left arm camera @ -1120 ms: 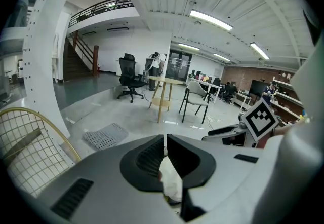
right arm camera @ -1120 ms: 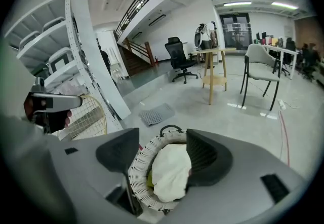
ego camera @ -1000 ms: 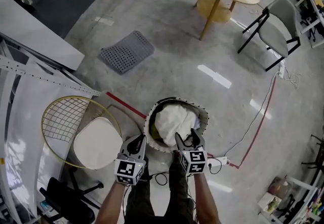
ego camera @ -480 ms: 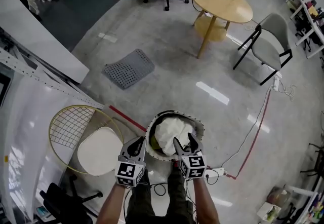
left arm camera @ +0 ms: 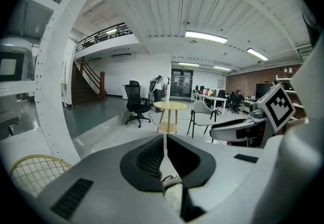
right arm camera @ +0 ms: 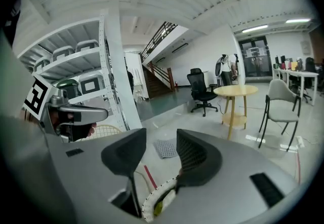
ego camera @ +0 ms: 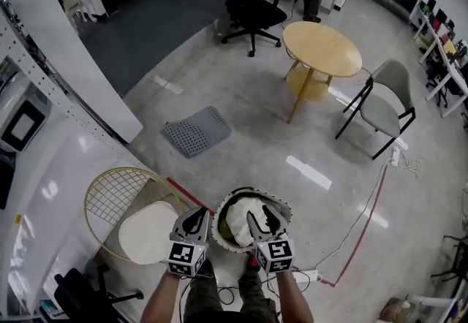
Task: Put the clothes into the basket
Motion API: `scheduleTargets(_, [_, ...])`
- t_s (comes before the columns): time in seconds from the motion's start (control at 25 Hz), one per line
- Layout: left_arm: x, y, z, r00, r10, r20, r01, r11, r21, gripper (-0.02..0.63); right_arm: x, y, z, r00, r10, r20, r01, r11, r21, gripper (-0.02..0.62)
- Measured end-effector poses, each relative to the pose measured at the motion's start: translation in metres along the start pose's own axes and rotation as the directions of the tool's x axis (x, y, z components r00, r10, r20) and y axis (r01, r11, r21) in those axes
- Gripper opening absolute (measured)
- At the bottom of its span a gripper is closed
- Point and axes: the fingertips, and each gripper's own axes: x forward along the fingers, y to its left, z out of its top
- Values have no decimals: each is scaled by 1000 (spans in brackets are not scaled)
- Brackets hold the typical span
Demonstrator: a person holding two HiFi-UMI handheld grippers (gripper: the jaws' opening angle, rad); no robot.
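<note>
In the head view a round woven basket [ego camera: 281,206] stands on the floor at the person's feet, with white clothes [ego camera: 241,218] bundled inside it. My left gripper [ego camera: 198,215] hovers over the basket's left rim, its jaws shut with nothing between them [left arm camera: 165,139]. My right gripper [ego camera: 260,216] hangs over the clothes, clear of them. Its jaws [right arm camera: 159,139] are closing and hold nothing. In the right gripper view the basket's rim [right arm camera: 152,200] shows below the jaws, far beneath them.
A yellow wire chair with a white seat [ego camera: 142,230] stands left of the basket, beside a white rack. Farther out lie a grey perforated mat [ego camera: 196,131], a round wooden table [ego camera: 322,49], a grey chair [ego camera: 384,106] and a black office chair [ego camera: 252,14]. Cables and a power strip [ego camera: 303,276] lie near the feet.
Both grippers have lifted up and away from the basket, and the head camera has risen, so the basket looks smaller. The right jaws stand narrower than before.
</note>
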Motion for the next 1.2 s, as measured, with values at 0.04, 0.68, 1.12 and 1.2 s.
scheduleTargets(0.04, [-4,-1,7,1000,5,12,-5,1000,3,25,-3,5,9,1000,9,14,-9,1000,-23,196])
scheduleTargets(0.68, [-64,-2,81,980,96,173,-103,994,31,25,-46,54,107,972,135,194,-105,982,-157,49])
scheduleTargets(1.12, [-88,-11,95,962,149,231,-160,987,31,25,-63,69,126,950,211,231,-162,964,-212,31])
scheduleTargets(1.2, [-91,-11,93,960,155,231,-165,986,25,25,-62,73,125,949,220,226,-171,961,-215,29])
